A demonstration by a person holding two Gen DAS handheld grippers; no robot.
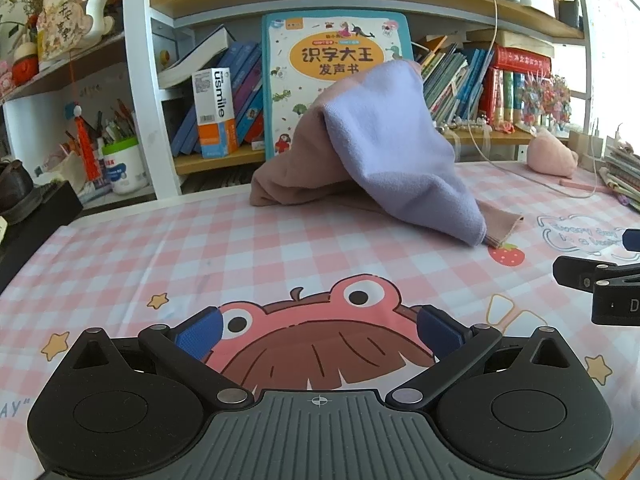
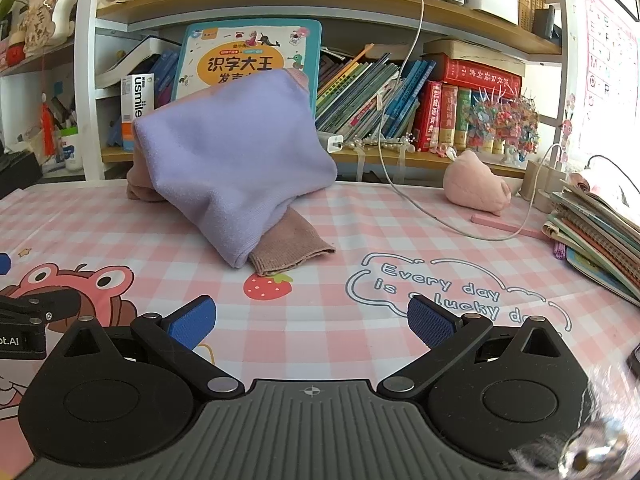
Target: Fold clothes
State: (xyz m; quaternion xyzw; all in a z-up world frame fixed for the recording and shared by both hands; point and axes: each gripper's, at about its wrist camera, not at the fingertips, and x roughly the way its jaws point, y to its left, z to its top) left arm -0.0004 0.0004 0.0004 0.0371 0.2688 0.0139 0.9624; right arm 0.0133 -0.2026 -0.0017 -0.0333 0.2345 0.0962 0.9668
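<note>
A: What's the garment (image 2: 236, 168) look like rn?

B: Bunched heap, not folded. Lilac panel draped over the top, dusty-pink knit under it, one pink ribbed cuff (image 2: 292, 256) poking out flat toward the near side. It peaks up against the big book (image 1: 334, 76) behind.

A: Where on the table?

B: On the checked pink tablecloth (image 1: 200, 248), toward the far edge, just in front of the bookshelf (image 2: 360, 4). Cuff tip ends right beside a printed strawberry (image 2: 267, 286).

A: Grippers?

B: Left gripper (image 1: 318, 330) and right gripper (image 2: 312, 318) both w/ jaws spread wide, nothing between the blue pads, each well short of the cloth.

A: Any text?

B: Box (image 1: 216, 114) on the shelf says "usmile". Book cover reads 识字大王 发声书. Tablecloth print: "Every day is a lucky d…", rest hidden by the gripper.
</note>
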